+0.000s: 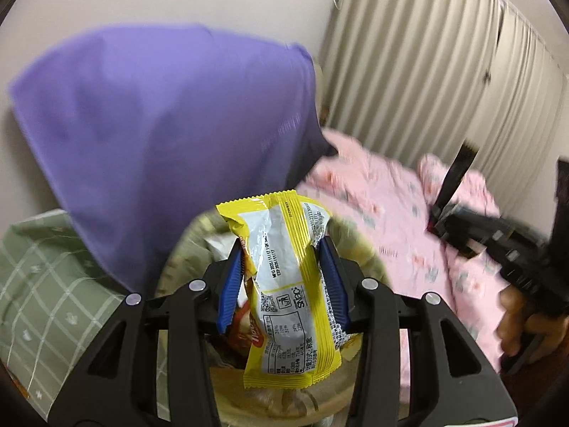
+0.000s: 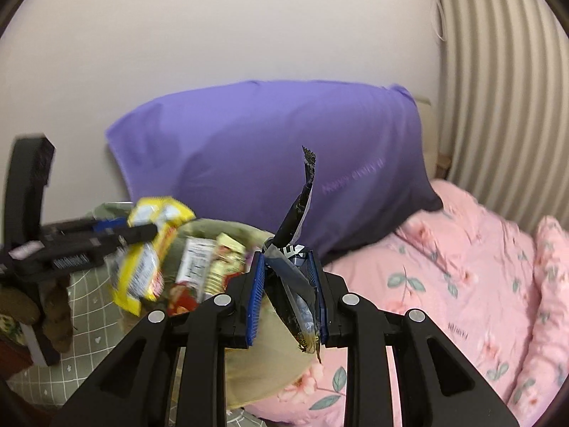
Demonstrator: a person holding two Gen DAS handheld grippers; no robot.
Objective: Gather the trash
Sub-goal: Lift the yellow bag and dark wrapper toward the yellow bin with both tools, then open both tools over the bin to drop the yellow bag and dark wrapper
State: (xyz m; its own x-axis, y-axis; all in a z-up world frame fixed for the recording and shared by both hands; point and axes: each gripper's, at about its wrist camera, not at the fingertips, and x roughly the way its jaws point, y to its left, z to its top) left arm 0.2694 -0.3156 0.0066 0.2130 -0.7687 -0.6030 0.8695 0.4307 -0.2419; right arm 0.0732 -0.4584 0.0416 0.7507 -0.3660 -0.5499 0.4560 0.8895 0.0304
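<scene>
My left gripper (image 1: 281, 243) is shut on a yellow and silver snack wrapper (image 1: 284, 284), its blue pads pressing both sides. It hangs over an olive-beige trash bag (image 1: 185, 249). In the right wrist view the same left gripper (image 2: 142, 231) holds the yellow wrapper (image 2: 142, 270) above the bag (image 2: 249, 373), which has several wrappers (image 2: 199, 263) inside. My right gripper (image 2: 286, 255) is shut on a black wrapper (image 2: 295, 220) that sticks up between its pads, just right of the bag's mouth. The left wrist view shows the right gripper (image 1: 441, 220) far right with the black wrapper (image 1: 457, 174).
A purple pillow (image 2: 266, 160) leans on the wall behind the bag. A pink floral quilt (image 2: 462, 284) covers the bed on the right, and green checked bedding (image 1: 42, 284) lies on the left. A ribbed curtain (image 1: 426, 53) hangs behind. A hand (image 1: 519, 323) grips the right tool.
</scene>
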